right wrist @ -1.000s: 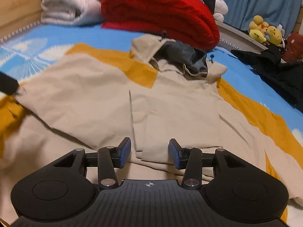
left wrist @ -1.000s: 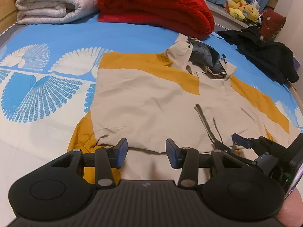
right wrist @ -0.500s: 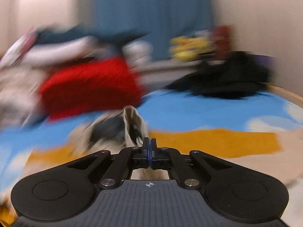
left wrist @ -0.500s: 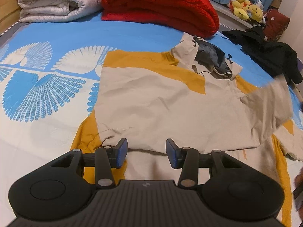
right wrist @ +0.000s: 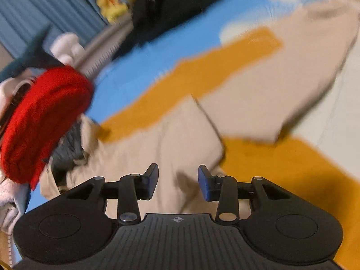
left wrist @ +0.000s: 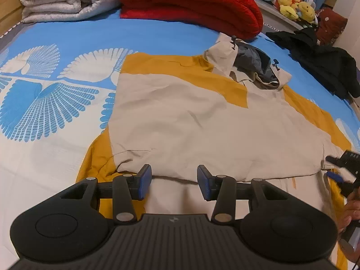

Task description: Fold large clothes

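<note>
- My left claw (left wrist: 172, 181) hangs over the near hem with its jaws spread and nothing between them; the cloth lies below, untouched.
- My right claw (right wrist: 177, 180) has its jaws opening, with no fabric between the pads; its view is tilted and smeared, so I cannot judge how close it sits to the cloth.
- The hooded jacket (left wrist: 202, 121), beige with mustard panels, lies flat on the bed (left wrist: 157, 33), near the middle, its hem toward me.
- Its long axis runs from that hem away to the hood (left wrist: 252, 67), which points at the red blanket (left wrist: 191, 2) and leans a little right.
- Risk, as I judge it: the beige flap folded across the front looks loose, and its right edge ends just beside my right claw in the left view, so a careless swing there could drag it open.
- Another risk: grabbing only the top layer at the hem would pull the fold askew and bunch the mustard sleeve (left wrist: 96, 157) poking out on the left.
- Farther off, the black garment (left wrist: 319, 60) lies apart from the jacket, yet a wide sweep might snag it.
</note>
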`<act>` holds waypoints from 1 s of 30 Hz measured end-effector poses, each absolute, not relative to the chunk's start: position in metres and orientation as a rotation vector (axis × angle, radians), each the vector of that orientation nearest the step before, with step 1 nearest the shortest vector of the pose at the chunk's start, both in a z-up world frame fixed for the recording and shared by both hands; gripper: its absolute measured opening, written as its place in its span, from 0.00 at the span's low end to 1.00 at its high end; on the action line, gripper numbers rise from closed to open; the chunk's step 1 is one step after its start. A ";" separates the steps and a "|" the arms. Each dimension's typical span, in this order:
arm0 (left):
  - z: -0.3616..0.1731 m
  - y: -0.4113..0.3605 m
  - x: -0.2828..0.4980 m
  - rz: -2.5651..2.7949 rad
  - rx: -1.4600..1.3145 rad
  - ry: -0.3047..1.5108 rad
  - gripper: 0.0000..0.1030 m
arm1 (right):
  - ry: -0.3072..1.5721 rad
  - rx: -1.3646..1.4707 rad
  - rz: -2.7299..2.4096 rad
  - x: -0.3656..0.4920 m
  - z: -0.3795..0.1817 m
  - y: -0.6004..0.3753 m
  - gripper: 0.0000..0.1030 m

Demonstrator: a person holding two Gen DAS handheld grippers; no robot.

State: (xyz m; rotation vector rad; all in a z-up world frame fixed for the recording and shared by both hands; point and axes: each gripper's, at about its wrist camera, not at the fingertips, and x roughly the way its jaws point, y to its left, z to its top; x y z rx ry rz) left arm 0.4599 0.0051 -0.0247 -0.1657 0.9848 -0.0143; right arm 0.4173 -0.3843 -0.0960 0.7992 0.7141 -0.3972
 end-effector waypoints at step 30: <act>-0.036 0.009 0.470 -0.008 -0.170 1.005 0.48 | 0.654 0.961 -0.379 0.416 -0.107 -0.394 0.04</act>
